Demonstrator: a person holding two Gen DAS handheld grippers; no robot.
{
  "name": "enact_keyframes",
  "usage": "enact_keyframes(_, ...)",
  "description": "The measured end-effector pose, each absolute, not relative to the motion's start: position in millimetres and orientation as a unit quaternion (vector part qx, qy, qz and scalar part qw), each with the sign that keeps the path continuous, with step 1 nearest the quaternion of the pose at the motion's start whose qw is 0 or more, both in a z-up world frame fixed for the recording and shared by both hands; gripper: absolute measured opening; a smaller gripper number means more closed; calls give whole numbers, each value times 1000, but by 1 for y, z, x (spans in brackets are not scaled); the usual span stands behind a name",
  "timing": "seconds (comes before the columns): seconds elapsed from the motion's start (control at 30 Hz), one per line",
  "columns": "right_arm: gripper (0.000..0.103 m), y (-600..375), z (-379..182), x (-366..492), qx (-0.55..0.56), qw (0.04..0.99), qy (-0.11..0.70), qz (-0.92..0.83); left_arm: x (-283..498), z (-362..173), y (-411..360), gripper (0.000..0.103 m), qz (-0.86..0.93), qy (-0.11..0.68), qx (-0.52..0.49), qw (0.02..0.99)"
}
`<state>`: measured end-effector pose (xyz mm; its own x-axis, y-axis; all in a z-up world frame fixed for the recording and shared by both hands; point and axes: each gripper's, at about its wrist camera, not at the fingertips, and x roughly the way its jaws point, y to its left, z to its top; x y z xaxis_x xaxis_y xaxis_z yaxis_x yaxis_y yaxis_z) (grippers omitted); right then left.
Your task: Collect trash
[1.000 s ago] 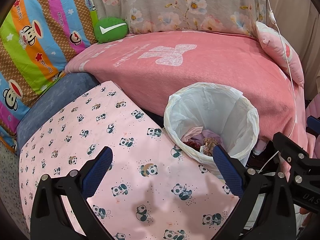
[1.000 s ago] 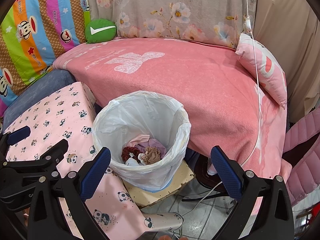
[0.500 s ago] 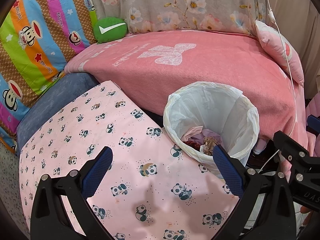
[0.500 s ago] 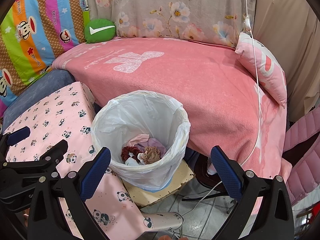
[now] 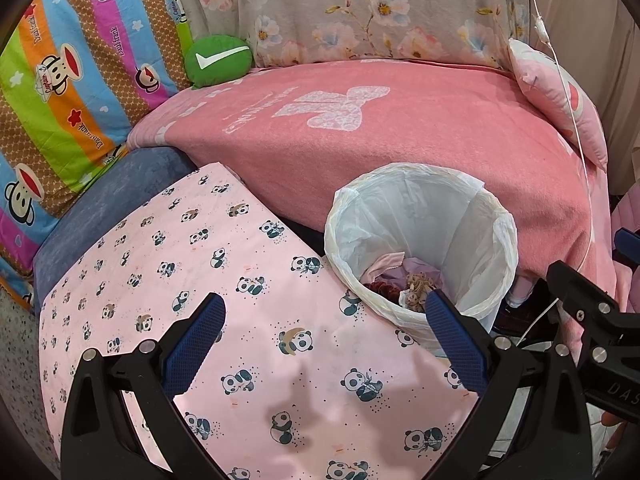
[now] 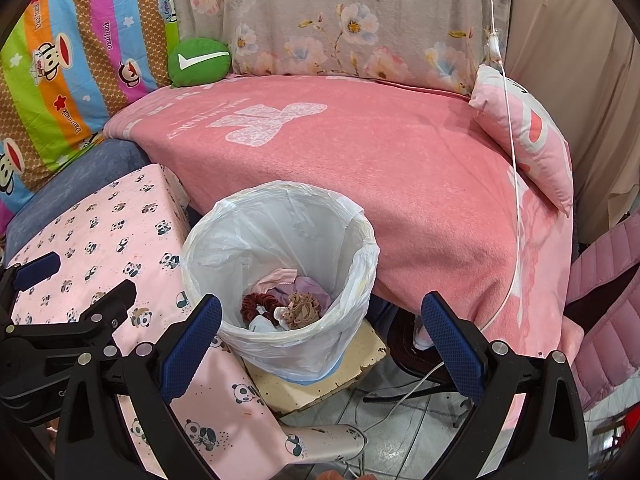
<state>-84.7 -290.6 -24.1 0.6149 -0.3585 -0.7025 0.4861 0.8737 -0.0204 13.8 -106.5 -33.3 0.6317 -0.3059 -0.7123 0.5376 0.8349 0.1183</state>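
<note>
A bin lined with a white plastic bag point(image 5: 424, 216) point(image 6: 280, 232) stands between the panda-print table and the pink bed. In its bottom lies trash point(image 6: 284, 304): a dark red scrunchie, a tan scrunchie, and pink and lilac scraps point(image 5: 404, 280). My left gripper point(image 5: 324, 328) is open above the panda cloth, with its right finger at the bin's near rim and nothing between the fingers. My right gripper point(image 6: 320, 328) is open just in front of the bin, also holding nothing. The left gripper's body shows at the left edge of the right wrist view.
The table under a pink panda cloth point(image 5: 168, 280) fills the near left. A bed with a pink blanket point(image 6: 360, 152) lies behind, bearing a green cushion point(image 6: 198, 62) and a pink pillow point(image 6: 528, 136). A white cable point(image 6: 516, 200) hangs at right. The bin stands on a cream board point(image 6: 352, 368).
Both views have shifted only slightly; the bin sits a touch lower and to the left in the right wrist view. Both grippers stay open.
</note>
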Motion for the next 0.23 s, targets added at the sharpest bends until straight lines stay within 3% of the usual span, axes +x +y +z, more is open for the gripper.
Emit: enact_keyframes(0.23, 99, -298, -26, -89, 93, 893, 369, -240, 17, -38, -103, 96, -244, 369, 163, 882)
